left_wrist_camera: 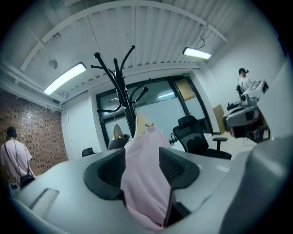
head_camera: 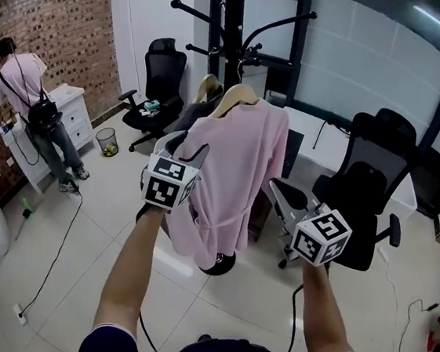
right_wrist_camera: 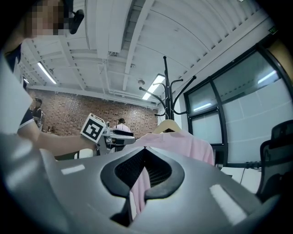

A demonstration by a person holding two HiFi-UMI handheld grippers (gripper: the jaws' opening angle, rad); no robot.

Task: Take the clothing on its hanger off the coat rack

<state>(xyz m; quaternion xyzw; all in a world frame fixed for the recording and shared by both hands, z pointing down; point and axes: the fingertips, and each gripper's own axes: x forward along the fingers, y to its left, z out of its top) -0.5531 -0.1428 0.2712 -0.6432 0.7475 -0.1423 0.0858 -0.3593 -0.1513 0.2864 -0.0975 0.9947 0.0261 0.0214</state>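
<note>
A pink garment point(head_camera: 232, 178) hangs on a wooden hanger point(head_camera: 233, 97) hooked over a black coat rack point(head_camera: 235, 19). My left gripper point(head_camera: 183, 144) is at the garment's upper left edge. In the left gripper view its jaws stand wide apart, with a fold of the pink garment point(left_wrist_camera: 144, 183) lying between them; the left gripper point(left_wrist_camera: 142, 153) is open. My right gripper point(head_camera: 278, 188) is at the garment's right edge, lower down. In the right gripper view the right gripper point(right_wrist_camera: 141, 150) has its tips together, and a strip of the pink garment point(right_wrist_camera: 137, 192) hangs in the hollow between the pads.
A second, dark garment point(head_camera: 197, 109) on its own hanger hangs behind the pink one. Black office chairs point(head_camera: 158, 83) point(head_camera: 371, 185) stand left and right of the rack. A person point(head_camera: 30, 106) stands at a white cabinet far left, by a waste bin point(head_camera: 106, 141). Cables run over the floor.
</note>
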